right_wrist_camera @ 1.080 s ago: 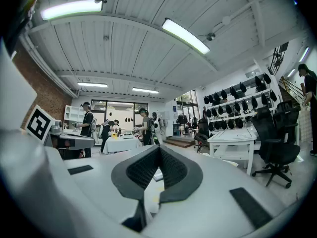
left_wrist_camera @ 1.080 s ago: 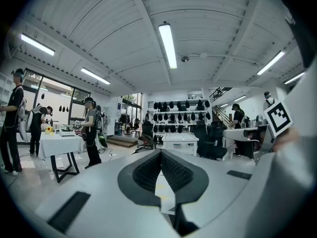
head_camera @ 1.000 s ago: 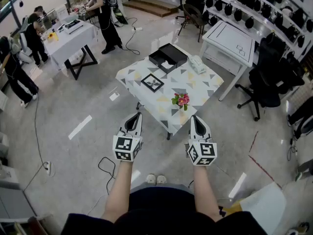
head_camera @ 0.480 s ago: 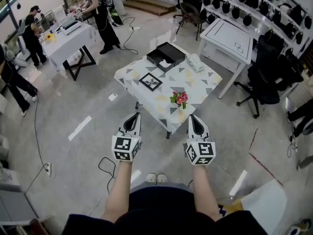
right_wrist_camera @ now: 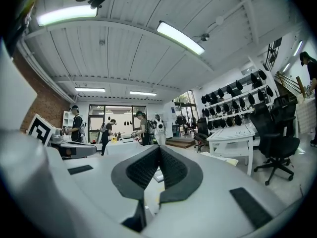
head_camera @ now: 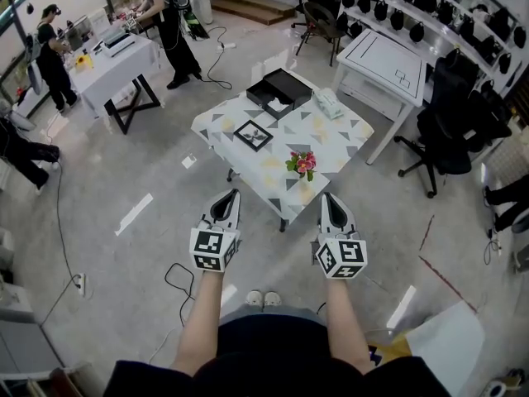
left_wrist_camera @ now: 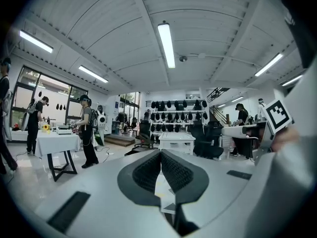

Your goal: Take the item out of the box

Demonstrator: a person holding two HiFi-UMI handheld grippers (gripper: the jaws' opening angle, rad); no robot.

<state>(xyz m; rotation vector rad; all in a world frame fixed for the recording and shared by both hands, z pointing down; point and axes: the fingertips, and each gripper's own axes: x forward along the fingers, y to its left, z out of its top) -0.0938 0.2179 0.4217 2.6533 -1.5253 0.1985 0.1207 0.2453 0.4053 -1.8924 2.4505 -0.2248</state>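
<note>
By our reckoning nothing of the task is done yet. The black box (head_camera: 293, 85) sits open at the far end of the table (head_camera: 331, 143), and a white item (head_camera: 279, 106) lies inside it, untouched. We stand well back from the table's near corner, holding the left gripper (head_camera: 232, 195) and right gripper (head_camera: 327, 198) out side by side, each with its jaws pressed together on nothing. The approach, the reach, the grip and the lift are all left.

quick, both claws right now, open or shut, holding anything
Left claw: shut, holding nothing.
Right claw: shut, holding nothing.
</note>
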